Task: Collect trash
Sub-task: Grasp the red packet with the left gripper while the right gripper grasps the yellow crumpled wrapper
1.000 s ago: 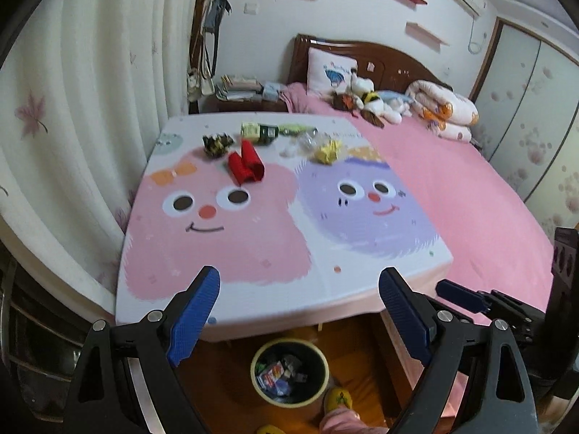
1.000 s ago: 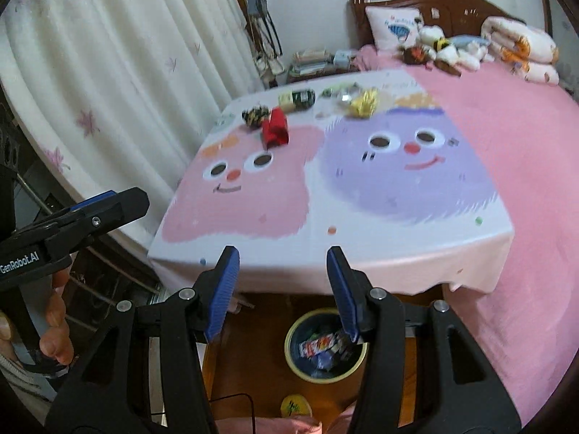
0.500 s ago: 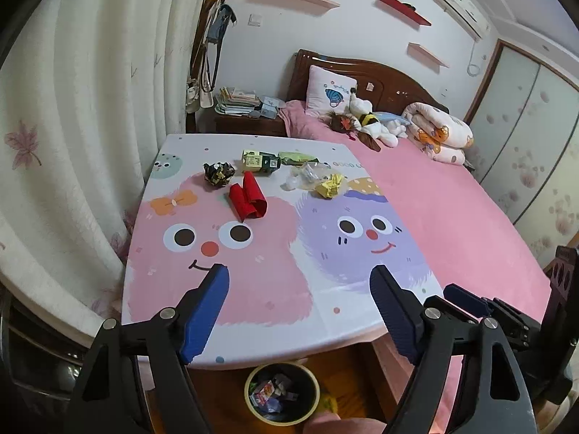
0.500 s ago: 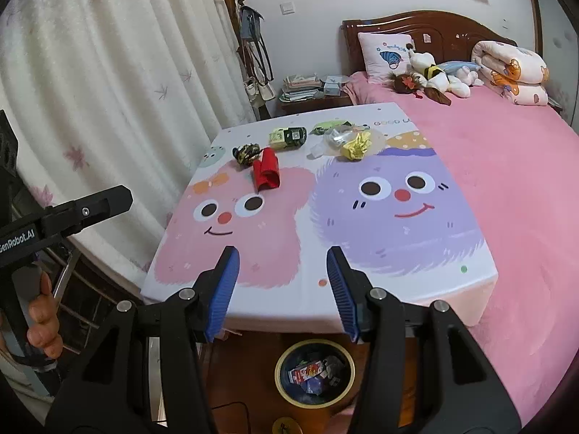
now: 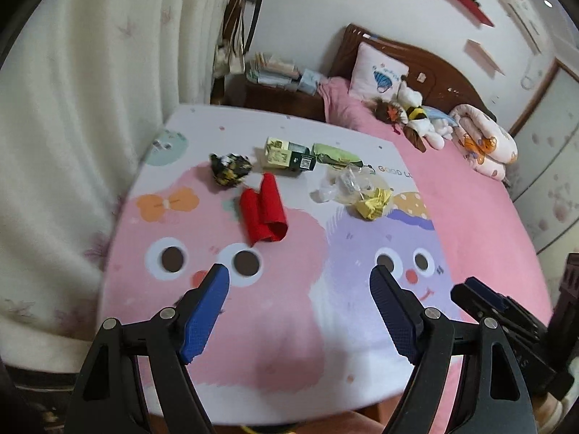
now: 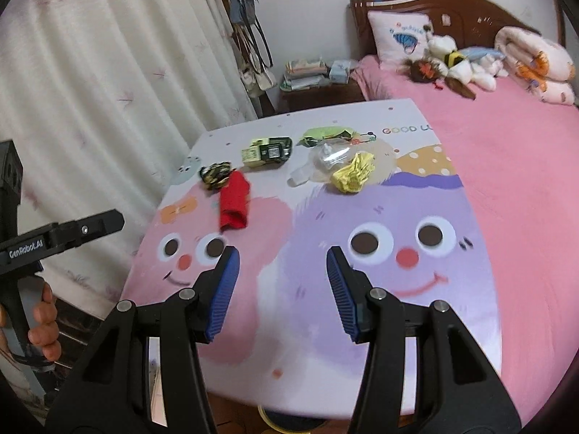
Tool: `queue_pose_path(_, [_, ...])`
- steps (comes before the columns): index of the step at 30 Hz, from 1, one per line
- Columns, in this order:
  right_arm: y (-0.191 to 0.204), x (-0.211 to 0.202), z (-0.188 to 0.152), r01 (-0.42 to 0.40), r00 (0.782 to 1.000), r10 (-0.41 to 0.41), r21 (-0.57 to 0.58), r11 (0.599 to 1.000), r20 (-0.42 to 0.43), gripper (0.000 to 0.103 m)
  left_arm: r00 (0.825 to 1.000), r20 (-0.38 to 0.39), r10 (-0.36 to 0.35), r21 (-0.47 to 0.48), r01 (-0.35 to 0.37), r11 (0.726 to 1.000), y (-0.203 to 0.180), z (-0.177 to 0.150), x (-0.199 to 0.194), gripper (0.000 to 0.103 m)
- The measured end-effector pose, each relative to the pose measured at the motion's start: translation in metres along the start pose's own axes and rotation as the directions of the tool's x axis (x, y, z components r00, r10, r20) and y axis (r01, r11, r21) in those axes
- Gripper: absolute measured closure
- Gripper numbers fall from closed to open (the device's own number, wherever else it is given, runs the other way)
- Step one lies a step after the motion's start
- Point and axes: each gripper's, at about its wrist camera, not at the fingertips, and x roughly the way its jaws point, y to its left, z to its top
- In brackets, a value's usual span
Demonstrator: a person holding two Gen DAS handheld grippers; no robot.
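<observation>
Trash (image 5: 263, 213) lies clustered near the far edge of our cartoon-printed counter (image 5: 289, 343), beside a pink bed (image 6: 506, 137) and white curtain (image 5: 90, 108). Both our left gripper (image 5: 298, 285) and right gripper (image 6: 282, 264) hover with fingers spread, empty.

The left claw (image 5: 298, 284) gapes empty above the table (image 5: 289, 325), near the red wrapper (image 5: 263, 209).

One red wrapper (image 5: 263, 209), one yellow wad (image 5: 372, 203), one black-yellow wad (image 5: 230, 169), one green box (image 5: 289, 154), one green packet (image 5: 334, 154), one clear bag (image 5: 347, 182)
</observation>
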Motion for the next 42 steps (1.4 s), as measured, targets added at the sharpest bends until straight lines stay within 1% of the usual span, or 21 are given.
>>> queue_pose_path(4, [-0.043, 0.053, 0.042, -0.007, 0.998, 0.007, 0.008, 1.000, -0.058, 0.056, 0.998, -0.051, 0.046, -0.040, -0.048, 0.998, -0.005, 0.030, 0.062, 0.022])
queue_pose_path(5, [-0.057, 0.072, 0.055, -0.005, 0.997, 0.006, 0.013, 1.000, -0.077, 0.056, 0.995, -0.070, 0.065, -0.061, -0.070, 0.996, -0.005, 0.039, 0.083, 0.022])
queue_pose_path(9, [-0.094, 0.128, 0.084, -0.010, 0.992, 0.015, 0.034, 0.999, -0.127, 0.056, 0.988, -0.124, 0.097, -0.140, -0.114, 0.984, 0.004, 0.062, 0.144, 0.022])
queue_pose_path(11, [-0.111, 0.161, 0.096, -0.009, 0.987, 0.018, 0.056, 0.998, -0.161, 0.056, 0.985, -0.138, 0.103, -0.173, -0.126, 0.977, 0.011, 0.066, 0.165, 0.022])
queue_pose_path(14, [-0.129, 0.204, 0.106, -0.014, 0.978, 0.032, 0.091, 0.996, -0.205, 0.056, 0.979, -0.170, 0.116, -0.212, -0.151, 0.966, 0.021, 0.075, 0.201, 0.023])
queue_pose_path(17, [-0.141, 0.239, 0.110, -0.008, 0.968, 0.038, 0.122, 0.993, -0.248, 0.056, 0.971, -0.196, 0.136, -0.211, -0.177, 0.961, 0.026, 0.080, 0.228, 0.023])
queue_pose_path(19, [-0.144, 0.254, 0.110, -0.010, 0.961, 0.048, 0.137, 0.990, -0.274, 0.056, 0.966, -0.213, 0.146, -0.212, -0.191, 0.958, 0.028, 0.080, 0.239, 0.024])
queue_pose_path(20, [-0.145, 0.263, 0.109, -0.015, 0.956, 0.055, 0.139, 0.990, -0.289, 0.058, 0.963, -0.225, 0.149, -0.217, -0.198, 0.956, 0.030, 0.081, 0.247, 0.024])
queue_pose_path(21, [-0.144, 0.268, 0.108, -0.024, 0.952, 0.065, 0.137, 0.990, -0.298, 0.058, 0.959, -0.238, 0.153, -0.224, -0.207, 0.952, 0.032, 0.081, 0.256, 0.024])
queue_pose_path(26, [-0.133, 0.282, 0.104, -0.088, 0.941, 0.122, 0.120, 0.989, -0.317, 0.060, 0.947, -0.279, 0.160, -0.256, -0.234, 0.938, 0.042, 0.077, 0.277, 0.025])
queue_pose_path(27, [-0.130, 0.285, 0.103, -0.095, 0.938, 0.129, 0.119, 0.988, -0.323, 0.060, 0.945, -0.289, 0.154, -0.268, -0.234, 0.935, 0.045, 0.076, 0.282, 0.028])
queue_pose_path(28, [-0.128, 0.285, 0.102, -0.101, 0.935, 0.136, 0.120, 0.988, -0.327, 0.061, 0.944, -0.295, 0.150, -0.275, -0.234, 0.932, 0.047, 0.075, 0.285, 0.033])
queue_pose_path(29, [-0.126, 0.287, 0.101, -0.115, 0.931, 0.152, 0.127, 0.985, -0.333, 0.063, 0.941, -0.308, 0.137, -0.288, -0.230, 0.930, 0.050, 0.074, 0.291, 0.036])
queue_pose_path(31, [-0.125, 0.291, 0.100, -0.135, 0.924, 0.176, 0.141, 0.981, -0.338, 0.066, 0.941, -0.315, 0.127, -0.303, -0.226, 0.926, 0.054, 0.072, 0.297, 0.044])
queue_pose_path(33, [-0.121, 0.291, 0.101, -0.148, 0.925, 0.184, 0.130, 0.980, -0.332, 0.074, 0.944, -0.311, 0.112, -0.317, -0.214, 0.924, 0.055, 0.071, 0.302, 0.050])
queue_pose_path(34, [-0.119, 0.292, 0.102, -0.156, 0.926, 0.188, 0.122, 0.980, -0.328, 0.074, 0.947, -0.305, 0.103, -0.323, -0.205, 0.924, 0.055, 0.070, 0.303, 0.057])
queue_pose_path(35, [-0.117, 0.291, 0.103, -0.157, 0.927, 0.186, 0.115, 0.981, -0.327, 0.076, 0.951, -0.297, 0.092, -0.327, -0.191, 0.925, 0.053, 0.069, 0.303, 0.061])
queue_pose_path(36, [-0.116, 0.291, 0.104, -0.160, 0.927, 0.188, 0.112, 0.981, -0.326, 0.078, 0.955, -0.286, 0.081, -0.325, -0.176, 0.929, 0.050, 0.069, 0.304, 0.069])
queue_pose_path(37, [-0.115, 0.291, 0.104, -0.166, 0.926, 0.194, 0.110, 0.980, -0.324, 0.079, 0.956, -0.281, 0.085, -0.316, -0.176, 0.932, 0.047, 0.069, 0.304, 0.075])
queue_pose_path(39, [-0.114, 0.289, 0.104, -0.175, 0.925, 0.203, 0.114, 0.978, -0.323, 0.080, 0.955, -0.278, 0.106, -0.290, -0.188, 0.938, 0.039, 0.068, 0.303, 0.078])
queue_pose_path(42, [-0.111, 0.282, 0.103, -0.195, 0.925, 0.224, 0.123, 0.973, -0.308, 0.081, 0.960, -0.257, 0.112, -0.259, -0.180, 0.949, 0.025, 0.066, 0.296, 0.080])
